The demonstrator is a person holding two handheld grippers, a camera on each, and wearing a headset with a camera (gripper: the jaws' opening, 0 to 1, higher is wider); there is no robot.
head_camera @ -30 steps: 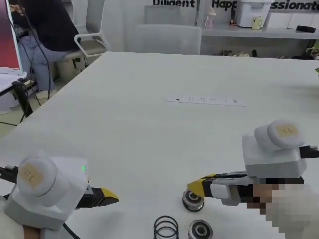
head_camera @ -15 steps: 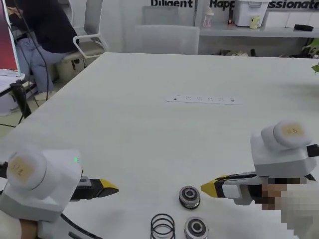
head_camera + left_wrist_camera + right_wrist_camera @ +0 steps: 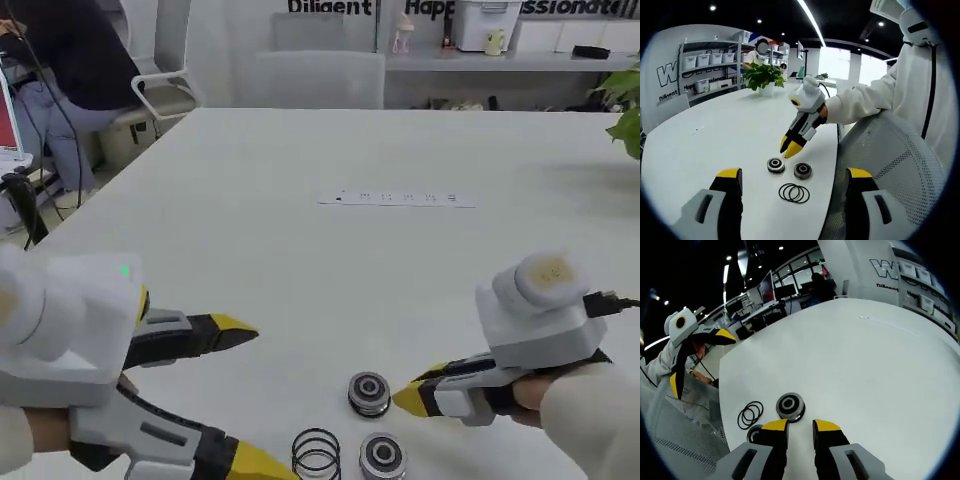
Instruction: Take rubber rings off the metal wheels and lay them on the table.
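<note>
Two small metal wheels with dark rims lie near the front edge of the white table (image 3: 300, 250): a farther wheel (image 3: 369, 392) (image 3: 775, 165) (image 3: 790, 406) and a nearer wheel (image 3: 383, 455) (image 3: 802, 170) (image 3: 756, 432), partly behind a jaw in the right gripper view. Loose black rubber rings (image 3: 316, 452) (image 3: 794, 192) (image 3: 750, 414) lie stacked just left of the nearer wheel. My right gripper (image 3: 400, 398) (image 3: 801, 425) (image 3: 790, 149) is shut and empty, its tip just right of the farther wheel. My left gripper (image 3: 272, 405) (image 3: 795, 173) hangs left of the rings, jaws wide open, holding nothing.
A flush socket strip (image 3: 395, 198) sits mid-table. Grey chairs (image 3: 315, 78) stand at the far end, and a seated person (image 3: 70, 60) is at the far left. A potted plant (image 3: 625, 110) is at the right edge. A mesh chair (image 3: 890, 165) is close to the table's front.
My left gripper has gone from shut to wide open and rolled on its side. My right gripper's tip has drawn back off the farther wheel to its right. The head camera shifted.
</note>
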